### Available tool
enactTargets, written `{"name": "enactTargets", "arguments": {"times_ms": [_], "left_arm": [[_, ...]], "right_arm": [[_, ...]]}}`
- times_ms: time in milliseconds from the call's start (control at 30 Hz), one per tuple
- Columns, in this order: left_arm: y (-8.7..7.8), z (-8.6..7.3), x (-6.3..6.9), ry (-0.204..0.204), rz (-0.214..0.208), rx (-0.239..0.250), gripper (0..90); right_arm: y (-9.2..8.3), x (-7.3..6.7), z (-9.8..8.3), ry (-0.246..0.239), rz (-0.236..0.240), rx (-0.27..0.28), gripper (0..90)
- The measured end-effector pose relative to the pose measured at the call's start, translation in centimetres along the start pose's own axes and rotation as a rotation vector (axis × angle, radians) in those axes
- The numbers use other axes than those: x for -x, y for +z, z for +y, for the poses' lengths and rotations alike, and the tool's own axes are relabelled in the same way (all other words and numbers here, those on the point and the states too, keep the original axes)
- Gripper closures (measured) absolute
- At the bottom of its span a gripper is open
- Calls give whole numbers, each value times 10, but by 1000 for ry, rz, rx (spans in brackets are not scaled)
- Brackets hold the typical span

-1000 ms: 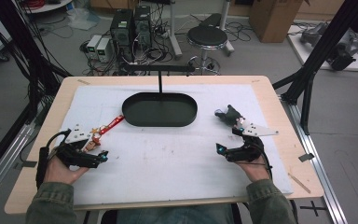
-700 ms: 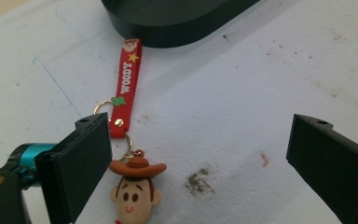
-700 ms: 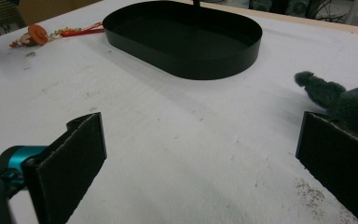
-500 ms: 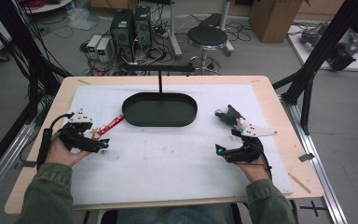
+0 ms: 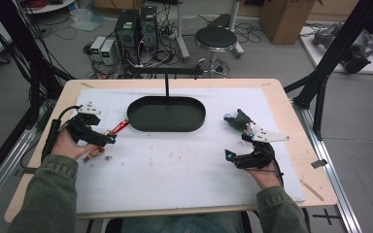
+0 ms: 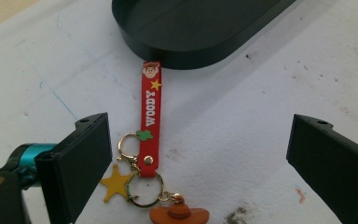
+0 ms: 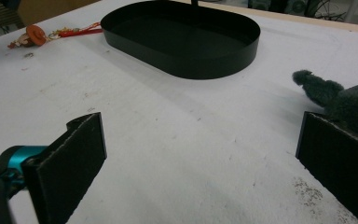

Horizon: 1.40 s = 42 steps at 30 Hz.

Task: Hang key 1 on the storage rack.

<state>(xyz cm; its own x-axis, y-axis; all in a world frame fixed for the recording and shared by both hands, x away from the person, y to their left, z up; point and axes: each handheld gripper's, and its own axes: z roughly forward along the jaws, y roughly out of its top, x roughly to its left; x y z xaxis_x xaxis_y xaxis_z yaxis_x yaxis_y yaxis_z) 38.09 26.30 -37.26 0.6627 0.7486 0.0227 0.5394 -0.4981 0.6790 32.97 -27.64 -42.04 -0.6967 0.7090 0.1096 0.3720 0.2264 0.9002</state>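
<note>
A red Woody keychain (image 6: 149,112) with a gold star (image 6: 113,185) and a brown hat charm (image 6: 180,214) lies flat on the white mat, its strap end touching the black oval tray (image 6: 191,46). My left gripper (image 6: 200,163) hovers open above its ring end, jaws wide on either side. In the high view the left gripper (image 5: 108,138) sits at the keychain (image 5: 119,127), left of the tray (image 5: 166,127). My right gripper (image 5: 235,145) rests open on the mat. A grey plush toy (image 7: 340,100) lies just beyond its right jaw.
A thin black T-shaped stand (image 5: 166,77) rises from the tray's far rim. The white mat (image 5: 175,165) covers most of the wooden table (image 5: 301,145). Computers, cables and a stool (image 5: 216,39) stand on the floor beyond the table.
My left gripper has moved forward along the mat, away from the person, and now stands over the keychain. The right gripper and the plush toy have stayed put.
</note>
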Motion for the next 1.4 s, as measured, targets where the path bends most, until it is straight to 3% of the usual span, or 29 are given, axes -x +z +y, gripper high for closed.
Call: {"name": "enactTargets", "arguments": {"times_ms": [267,533,767,867,1000,1233,1400], "left_arm": [[9,6,-14,-22,-28,-22,75],[33,16,-23,-19,-50,-43,78],[66,24,-25,-4,-55,-135,82],[77,23,-24,-7,-58,-139,98],[87,20,-27,2,-42,-186,103],[89,20,-35,-25,-29,-183,159],[90,21,-34,-22,-3,-146,293]], "right_arm": [[1,0,0,-4,3,-3,8],[3,0,0,-14,2,-5,8],[2,-1,0,-9,3,-14,8],[2,-1,0,-16,1,-8,8],[2,-1,0,-12,4,-10,8],[4,-1,0,-16,5,-19,8],[5,-1,-1,-20,2,-24,8]]}}
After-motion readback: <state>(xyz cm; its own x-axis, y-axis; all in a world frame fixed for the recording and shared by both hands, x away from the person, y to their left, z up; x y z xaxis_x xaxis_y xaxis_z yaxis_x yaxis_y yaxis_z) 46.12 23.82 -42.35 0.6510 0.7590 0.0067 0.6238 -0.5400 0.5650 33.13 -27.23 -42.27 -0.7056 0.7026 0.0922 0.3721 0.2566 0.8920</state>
